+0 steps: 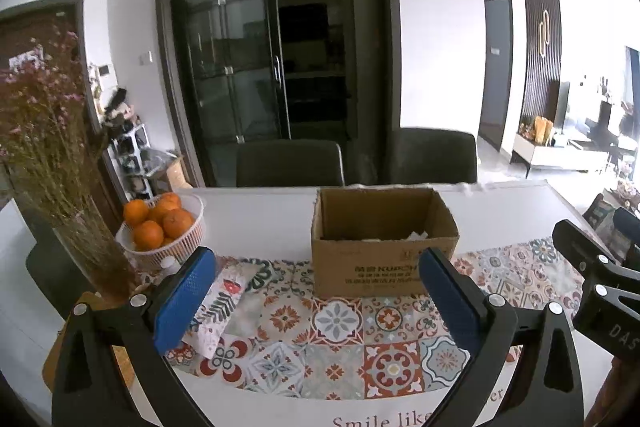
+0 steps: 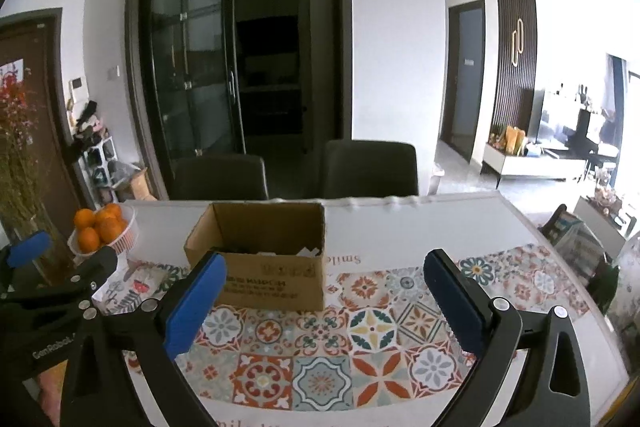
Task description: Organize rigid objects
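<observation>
An open cardboard box (image 1: pixel 384 259) stands on the counter (image 1: pixel 260 219) past both grippers, with pale scraps just visible inside. Far left, a white basket (image 1: pixel 188 239) holds oranges (image 1: pixel 160 221). The left gripper (image 1: pixel 316 303) and right gripper (image 2: pixel 320 301) hover with fingers spread, gripping nothing, the box beyond their tips.

Cardboard box (image 1: pixel 384 243) contents mostly hidden — perhaps paper scraps.
</observation>
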`<state>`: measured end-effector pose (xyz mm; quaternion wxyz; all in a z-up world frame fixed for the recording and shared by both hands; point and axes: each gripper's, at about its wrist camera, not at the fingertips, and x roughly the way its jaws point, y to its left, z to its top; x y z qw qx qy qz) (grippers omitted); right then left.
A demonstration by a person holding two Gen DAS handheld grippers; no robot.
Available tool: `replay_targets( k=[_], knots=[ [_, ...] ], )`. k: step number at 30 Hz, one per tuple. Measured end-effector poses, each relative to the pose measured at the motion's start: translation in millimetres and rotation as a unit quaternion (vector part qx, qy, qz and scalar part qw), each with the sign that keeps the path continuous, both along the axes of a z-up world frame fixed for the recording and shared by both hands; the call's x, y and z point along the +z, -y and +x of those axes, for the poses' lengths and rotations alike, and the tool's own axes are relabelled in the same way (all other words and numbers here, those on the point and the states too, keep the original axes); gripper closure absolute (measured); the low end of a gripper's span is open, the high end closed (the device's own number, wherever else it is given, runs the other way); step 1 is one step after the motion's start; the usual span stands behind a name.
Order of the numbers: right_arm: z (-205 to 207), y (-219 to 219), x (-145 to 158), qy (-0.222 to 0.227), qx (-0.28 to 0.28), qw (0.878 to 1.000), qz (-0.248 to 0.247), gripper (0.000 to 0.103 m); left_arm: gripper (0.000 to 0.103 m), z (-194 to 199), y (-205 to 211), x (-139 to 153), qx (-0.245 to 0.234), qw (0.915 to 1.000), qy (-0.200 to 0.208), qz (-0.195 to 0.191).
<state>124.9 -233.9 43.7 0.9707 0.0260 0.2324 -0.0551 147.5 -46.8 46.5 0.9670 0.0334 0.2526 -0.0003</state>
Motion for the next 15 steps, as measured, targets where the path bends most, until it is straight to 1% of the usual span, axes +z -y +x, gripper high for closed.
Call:
replay_targets(
  k=[7, 10, 15],
  knots=[
    [-16, -2, 9, 0.021, 0.008, 1.0, 0.006, 0.002, 0.0, -22, -2, 14, 0.004, 0.9989, 0.046, 0.002],
    [-22, -1, 13, 0.028, 0.01, 1.0, 0.007, 0.002, 0.0, -28, -1, 18, 0.005, 0.9985, 0.054, 0.007],
    [-33, -2, 19, 0.038, 0.012, 0.999, 0.012, 0.002, 0.0, -41, -5, 27, 0.005, 0.9978, 0.066, -0.002]
  ],
)
